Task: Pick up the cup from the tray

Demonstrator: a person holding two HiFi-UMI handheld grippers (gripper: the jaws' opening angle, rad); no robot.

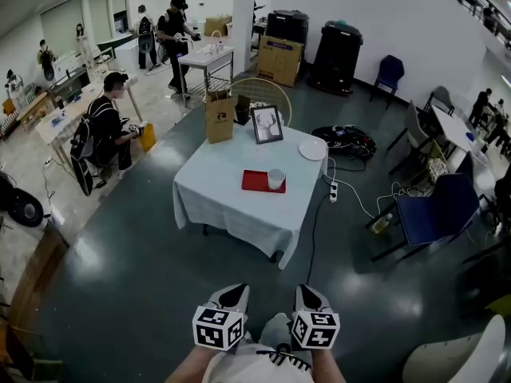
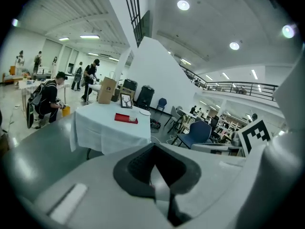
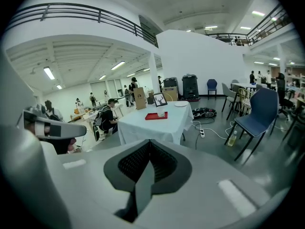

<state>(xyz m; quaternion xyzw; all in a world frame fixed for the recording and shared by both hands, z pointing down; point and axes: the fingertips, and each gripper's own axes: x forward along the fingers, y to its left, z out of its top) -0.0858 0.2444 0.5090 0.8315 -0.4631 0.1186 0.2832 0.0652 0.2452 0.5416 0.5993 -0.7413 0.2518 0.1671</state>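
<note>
Across the dark floor, the head view puts the white cup (image 1: 276, 179) on a red tray's (image 1: 257, 181) right end, well ahead; the left gripper view shows the left gripper (image 2: 153, 168) closed and empty; the right gripper view shows the right gripper (image 3: 147, 171) likewise, with the cup dead ahead, probably marginally nearer it.

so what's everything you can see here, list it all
table: one, white cloth, mid-floor
tray: one, red, on the table
cup: one, white, on tray's right end
picture frame: one, dark, upright at table's far edge
paper bag: one, brown, left of the frame
plate: one, white, table's right corner
near chair: one, blue, right of table
left gripper: one, grey, shut, empty, near the person
right gripper: one, grey, shut, empty, beside it
</note>
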